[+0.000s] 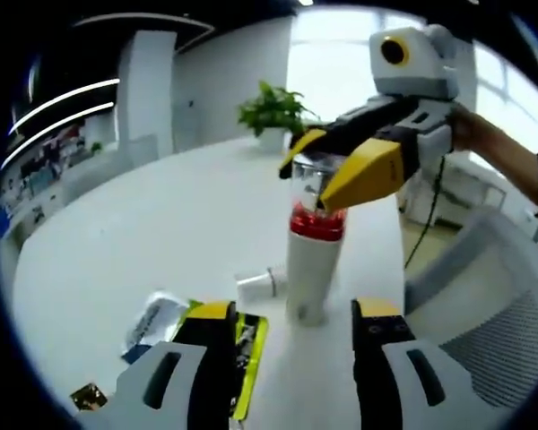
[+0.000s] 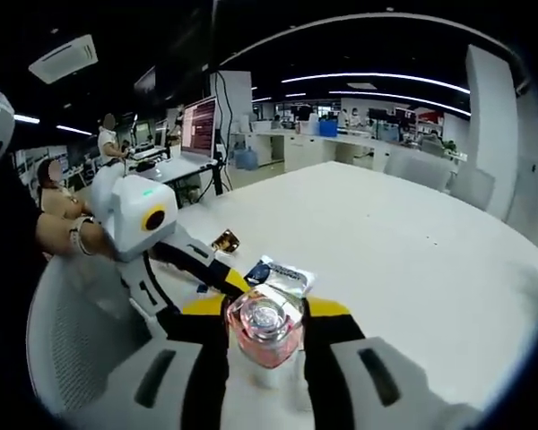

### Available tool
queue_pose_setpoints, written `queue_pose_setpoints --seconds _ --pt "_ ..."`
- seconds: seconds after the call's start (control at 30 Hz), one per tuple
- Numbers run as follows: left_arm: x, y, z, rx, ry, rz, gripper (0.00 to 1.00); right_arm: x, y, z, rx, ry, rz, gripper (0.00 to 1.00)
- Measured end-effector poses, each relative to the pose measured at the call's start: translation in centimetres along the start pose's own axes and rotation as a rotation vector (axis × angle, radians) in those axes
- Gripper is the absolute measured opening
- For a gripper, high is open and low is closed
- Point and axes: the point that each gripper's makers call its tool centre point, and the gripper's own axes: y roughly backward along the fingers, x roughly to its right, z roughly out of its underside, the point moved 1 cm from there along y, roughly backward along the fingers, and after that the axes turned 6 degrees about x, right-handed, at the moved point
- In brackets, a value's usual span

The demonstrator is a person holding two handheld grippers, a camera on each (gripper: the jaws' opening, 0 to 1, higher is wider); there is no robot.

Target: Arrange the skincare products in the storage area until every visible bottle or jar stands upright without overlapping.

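— Right up close, what do the two yellow tips of the right gripper (image 2: 265,336) have?

— They squeeze the clear cap of the tall white bottle (image 1: 310,269). It stands up on the white table (image 1: 143,224).

— And the left gripper (image 1: 291,354)?

— Its jaws are wide apart and hold nothing. They sit low, just in front of the bottle.

— What lies beside it?

— A small white jar (image 1: 258,287) on its side, touching the bottle's foot, I think. Nearer us are a shiny packet (image 1: 152,321) and a yellow-green packet (image 1: 251,358). A plant (image 1: 271,112) is far back.

— How do we do this bit well?

— Let go of the cap slowly, so the bottle does not tip. Then stand the little jar up, apart from it.
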Motion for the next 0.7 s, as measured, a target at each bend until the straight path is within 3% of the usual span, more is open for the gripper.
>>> queue_pose_setpoints --seconds 0.23,0.4,0.7 --pt "0.0 0.0 0.3 -0.013 0.000 -0.003 0.49 -0.5 -0.2 -0.3 -0.003 -0.014 0.009 0.33" --pt "-0.3 0.2 0.1 0.003 0.046 -0.004 0.51 -0.5 -0.3 -0.5 0.004 -0.038 0.017 0.33" --pt "-1.3 1.0 -0.5 0.021 0.041 -0.047 0.54 0.1 0.1 -1.0 0.043 -0.057 0.042 0.40"
